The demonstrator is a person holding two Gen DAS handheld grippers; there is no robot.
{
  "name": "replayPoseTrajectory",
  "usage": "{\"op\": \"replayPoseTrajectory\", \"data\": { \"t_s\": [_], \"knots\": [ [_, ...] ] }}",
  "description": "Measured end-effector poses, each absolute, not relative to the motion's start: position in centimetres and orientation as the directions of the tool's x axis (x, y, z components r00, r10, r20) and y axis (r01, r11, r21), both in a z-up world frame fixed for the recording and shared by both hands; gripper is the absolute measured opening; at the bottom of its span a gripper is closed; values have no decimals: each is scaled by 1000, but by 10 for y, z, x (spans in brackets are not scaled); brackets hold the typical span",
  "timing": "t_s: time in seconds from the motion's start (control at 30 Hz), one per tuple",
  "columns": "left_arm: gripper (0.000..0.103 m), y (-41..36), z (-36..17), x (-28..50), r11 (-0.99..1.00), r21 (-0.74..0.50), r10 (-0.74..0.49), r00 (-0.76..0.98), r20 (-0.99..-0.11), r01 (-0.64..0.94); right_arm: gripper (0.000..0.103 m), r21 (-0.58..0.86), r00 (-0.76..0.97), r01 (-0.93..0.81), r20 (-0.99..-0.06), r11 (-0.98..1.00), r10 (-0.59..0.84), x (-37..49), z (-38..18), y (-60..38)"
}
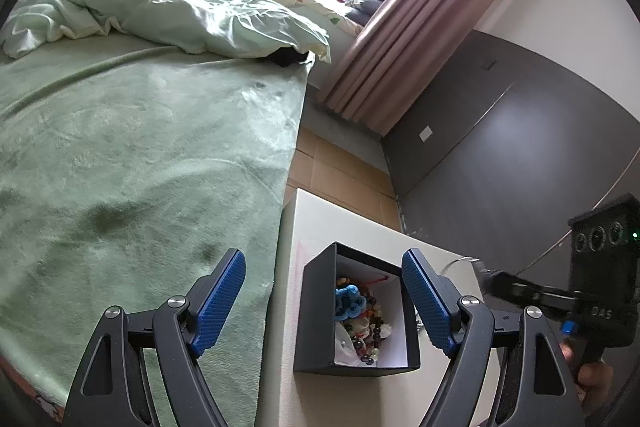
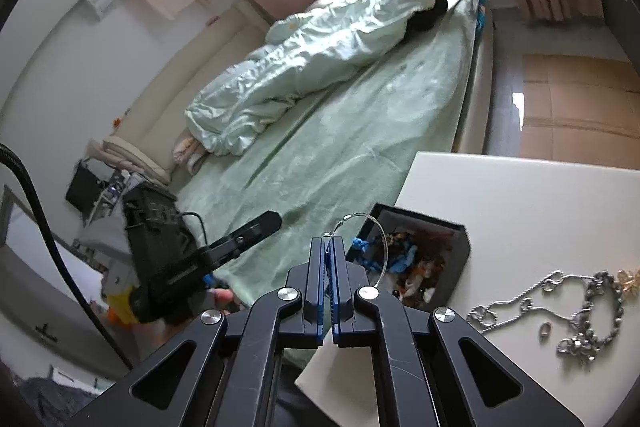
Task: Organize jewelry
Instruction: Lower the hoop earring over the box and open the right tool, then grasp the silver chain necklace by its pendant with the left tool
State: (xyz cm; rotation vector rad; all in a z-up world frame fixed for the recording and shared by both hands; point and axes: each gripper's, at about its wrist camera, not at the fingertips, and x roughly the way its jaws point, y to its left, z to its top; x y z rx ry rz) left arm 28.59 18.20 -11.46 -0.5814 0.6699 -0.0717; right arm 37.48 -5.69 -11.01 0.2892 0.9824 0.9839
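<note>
A black open box [image 1: 316, 311] with a white inside stands on the white table [image 1: 320, 223] and holds mixed beads and a blue trinket [image 1: 349, 303]. My left gripper [image 1: 324, 297] is open and empty, its blue pads either side of the box. My right gripper [image 2: 329, 247] is shut on a thin silver wire hoop [image 2: 382, 239], held above the box [image 2: 448, 263]. Silver chains and a small ring [image 2: 545, 327] lie on the table [image 2: 520, 195] to the right.
A bed with a green blanket [image 1: 140, 167] borders the table on the left, with a rumpled duvet [image 1: 168, 7] further back. The right gripper's body [image 1: 600, 267] shows at the right of the left wrist view. Wooden floor [image 2: 580, 99] lies beyond the table.
</note>
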Motion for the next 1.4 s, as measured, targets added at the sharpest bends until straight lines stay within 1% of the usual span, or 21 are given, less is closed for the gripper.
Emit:
{"op": "replayPoseTrajectory", "data": {
  "t_s": [0.03, 0.07, 0.1, 0.13, 0.17, 0.27, 0.37, 0.47, 0.6, 0.7, 0.87, 1.0, 1.2, 1.4],
  "knots": [
    [81, 182, -115, 286, 840, -529, -246, 786, -567, -120, 9, 599, 184, -557, -587, 576, 789, 377, -114, -51],
    [81, 181, -115, 287, 840, -529, -247, 785, -569, -119, 28, 589, 189, -551, -601, 591, 776, 378, -116, -50],
    [81, 181, -115, 287, 841, -528, -248, 783, -570, -118, 40, 577, 206, -537, -617, 615, 759, 380, -119, -48],
    [81, 179, -115, 288, 843, -526, -249, 782, -571, -116, 55, 571, 224, -528, -620, 628, 752, 380, -120, -49],
    [81, 179, -115, 288, 845, -523, -250, 782, -571, -113, 57, 562, 257, -516, -618, 646, 743, 381, -120, -53],
    [81, 171, -114, 290, 857, -505, -250, 777, -577, -100, 57, 590, 299, -486, -581, 645, 757, 382, -123, -68],
    [81, 161, -114, 294, 872, -483, -251, 769, -588, -84, 57, 585, 371, -445, -569, 679, 734, 380, -126, -90],
    [81, 143, -113, 300, 894, -445, -256, 751, -609, -55, 58, 612, 432, -389, -539, 689, 723, 378, -137, -123],
    [81, 113, -109, 311, 928, -373, -260, 723, -640, 3, 58, 596, 467, -268, -606, 756, 644, 384, -149, -159],
    [81, 89, -102, 321, 943, -327, -268, 710, -652, 56, 58, 636, 474, -215, -595, 741, 649, 387, -157, -181],
    [81, 46, -100, 335, 952, -270, -293, 672, -680, 142, 58, 620, 478, -163, -631, 767, 611, 387, -165, -205],
    [81, 13, -107, 347, 949, -238, -314, 626, -713, 205, 58, 644, 484, -111, -630, 757, 607, 387, -171, -228],
    [79, -29, -117, 354, 926, -237, -367, 563, -741, 293, 58, 654, 485, -55, -643, 755, 592, 386, -179, -255],
    [76, -63, -137, 365, 907, -258, -401, 495, -771, 334, 58, 668, 507, -7, -639, 744, 578, 383, -180, -285]
  ]
}}
